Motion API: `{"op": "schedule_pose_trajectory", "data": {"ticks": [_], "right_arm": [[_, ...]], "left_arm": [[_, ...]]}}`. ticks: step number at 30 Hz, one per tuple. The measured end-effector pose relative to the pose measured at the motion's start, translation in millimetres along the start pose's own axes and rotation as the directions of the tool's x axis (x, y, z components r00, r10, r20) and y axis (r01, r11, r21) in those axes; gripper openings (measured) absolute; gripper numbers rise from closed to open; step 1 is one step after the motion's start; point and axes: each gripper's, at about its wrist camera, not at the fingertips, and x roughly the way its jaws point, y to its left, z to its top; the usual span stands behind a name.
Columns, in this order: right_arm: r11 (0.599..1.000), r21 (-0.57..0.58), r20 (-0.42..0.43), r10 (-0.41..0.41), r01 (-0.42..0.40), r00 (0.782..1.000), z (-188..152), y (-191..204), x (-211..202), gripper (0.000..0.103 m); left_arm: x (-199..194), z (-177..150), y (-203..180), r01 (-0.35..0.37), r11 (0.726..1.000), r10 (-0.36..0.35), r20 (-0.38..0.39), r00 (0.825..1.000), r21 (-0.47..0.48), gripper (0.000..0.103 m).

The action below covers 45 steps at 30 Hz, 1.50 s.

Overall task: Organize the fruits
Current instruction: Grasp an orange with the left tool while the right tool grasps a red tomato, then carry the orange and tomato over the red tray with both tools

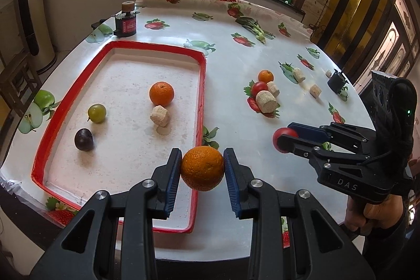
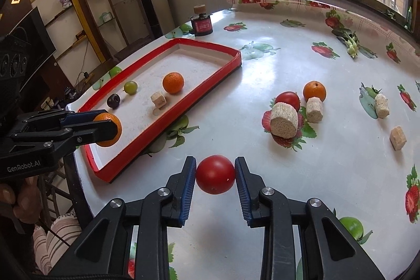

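Left gripper (image 1: 202,167) fingers clamped on round orange (image 1: 202,167), above near right rim of red-rimmed rectangular tray (image 1: 201,85). Right gripper (image 2: 215,174) fingers pinching round red tomato (image 2: 215,174) over fruit-print counter (image 2: 288,162). Tray holds second orange (image 1: 161,94), green grape (image 1: 96,113), dark plum (image 1: 83,139), cork chunk (image 1: 160,116).

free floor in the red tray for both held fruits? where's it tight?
Bare: the red tray floor's far end, beyond the orange, and the near end below the plum. Crowded: mid-tray around the green fruit and cork piece.
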Motion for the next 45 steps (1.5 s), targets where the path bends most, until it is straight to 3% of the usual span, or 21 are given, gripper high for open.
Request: {"op": "schedule_pose_trajectory", "data": {"ticks": [8, 23, 45], "right_arm": [[1.0, -0.015, 0.047, 0.024, -0.023, 0.999, 20.4, 12.3, -6.8, 0.031], [0.995, -0.049, 0.058, 0.092, -0.089, 0.994, 45.1, 40.3, 10.1, 0.031], [0.994, -0.042, 0.054, 0.103, -0.101, 0.993, 80.8, 36.5, 45.1, 0.031]], "left_arm": [[-11.9, -0.7, 21.1, -0.036, 0.999, 0.037, 0.016, 0.999, -0.035, 0.03], [-16.5, 1.6, 48.4, -0.073, 0.994, 0.076, 0.029, 0.997, -0.084, 0.03], [-1.1, 32.9, 72.2, -0.096, 0.989, 0.102, 0.045, 0.994, -0.111, 0.03]]}}
